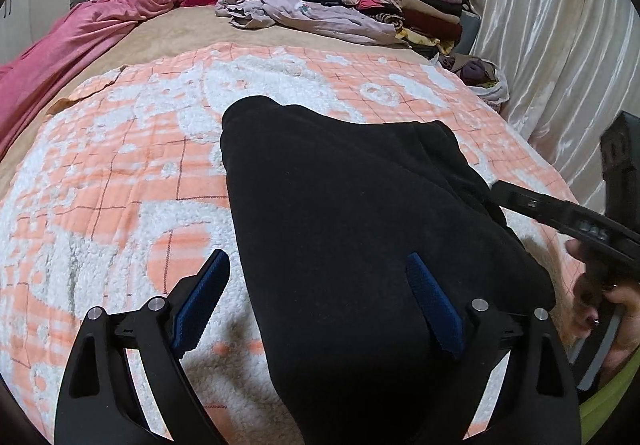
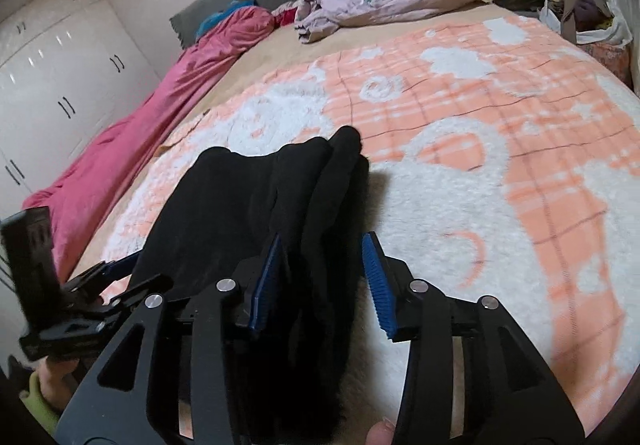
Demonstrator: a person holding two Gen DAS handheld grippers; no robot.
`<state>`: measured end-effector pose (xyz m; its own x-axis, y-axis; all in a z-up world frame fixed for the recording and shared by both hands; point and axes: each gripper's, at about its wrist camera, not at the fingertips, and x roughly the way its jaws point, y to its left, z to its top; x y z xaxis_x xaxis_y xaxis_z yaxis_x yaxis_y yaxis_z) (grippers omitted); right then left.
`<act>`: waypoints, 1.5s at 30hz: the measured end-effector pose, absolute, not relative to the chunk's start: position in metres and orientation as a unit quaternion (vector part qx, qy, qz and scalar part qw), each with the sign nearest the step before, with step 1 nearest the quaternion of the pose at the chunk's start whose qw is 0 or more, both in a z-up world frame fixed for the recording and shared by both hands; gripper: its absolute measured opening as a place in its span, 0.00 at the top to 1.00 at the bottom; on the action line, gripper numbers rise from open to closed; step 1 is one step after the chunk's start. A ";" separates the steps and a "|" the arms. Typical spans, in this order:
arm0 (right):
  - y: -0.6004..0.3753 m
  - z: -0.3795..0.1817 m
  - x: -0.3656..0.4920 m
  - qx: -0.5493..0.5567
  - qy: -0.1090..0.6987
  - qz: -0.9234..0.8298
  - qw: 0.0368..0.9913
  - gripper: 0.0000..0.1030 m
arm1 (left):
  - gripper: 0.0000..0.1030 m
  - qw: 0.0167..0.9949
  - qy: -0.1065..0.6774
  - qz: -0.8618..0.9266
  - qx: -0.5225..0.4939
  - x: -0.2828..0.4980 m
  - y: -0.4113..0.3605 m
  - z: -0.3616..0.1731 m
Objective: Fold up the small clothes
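Left tool [image 1: 316, 297] agape astride black garment [image 1: 360, 205] edge.

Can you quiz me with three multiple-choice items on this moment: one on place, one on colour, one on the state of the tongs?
1. Where does the black garment lie?
A. on the orange and white blanket
B. on the stack of folded clothes
C. on the floor

2. What colour are the pads on the tongs?
A. red
B. blue
C. green

3. How do the left tongs stand?
A. shut on the garment
B. out of view
C. open

Answers:
1 A, the blanket shows all around the garment.
2 B, blue strips line the inner faces.
3 C, the pads stand wide apart, astride the garment's edge.
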<state>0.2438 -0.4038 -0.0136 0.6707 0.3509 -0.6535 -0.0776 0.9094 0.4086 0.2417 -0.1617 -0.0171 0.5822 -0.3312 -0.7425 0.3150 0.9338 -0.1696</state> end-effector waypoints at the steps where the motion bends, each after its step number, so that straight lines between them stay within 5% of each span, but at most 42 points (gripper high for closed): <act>1: -0.407 -0.013 0.239 0.185 0.388 0.129 0.894 0.61 | 0.14 0.889 0.420 -0.181 -0.010 0.241 -0.162 -0.017; 5: -0.410 -0.014 0.224 0.234 0.389 0.182 0.872 0.54 | 0.14 0.890 0.419 -0.180 -0.010 0.239 -0.160 -0.016; 8: -0.401 -0.013 0.219 0.233 0.397 0.197 0.866 0.35 | 0.14 0.890 0.419 -0.181 -0.010 0.238 -0.160 -0.016; 11: -0.389 -0.015 0.215 0.207 0.408 0.184 0.870 0.36 | 0.14 0.890 0.418 -0.181 -0.005 0.237 -0.159 -0.016; 16: -0.373 -0.018 0.209 0.158 0.414 0.170 0.880 0.81 | 0.14 0.890 0.418 -0.183 -0.005 0.233 -0.155 -0.014; 28: -0.375 -0.014 0.192 0.129 0.400 0.139 0.896 0.97 | 0.14 0.889 0.416 -0.192 0.005 0.216 -0.154 -0.010; 31: -0.375 -0.024 0.197 0.129 0.414 0.134 0.891 0.94 | 0.11 0.886 0.422 -0.190 0.003 0.216 -0.155 -0.018; 45: -0.391 0.003 0.158 0.131 0.334 0.071 0.931 0.26 | 0.10 0.894 0.411 -0.180 0.000 0.201 -0.152 -0.009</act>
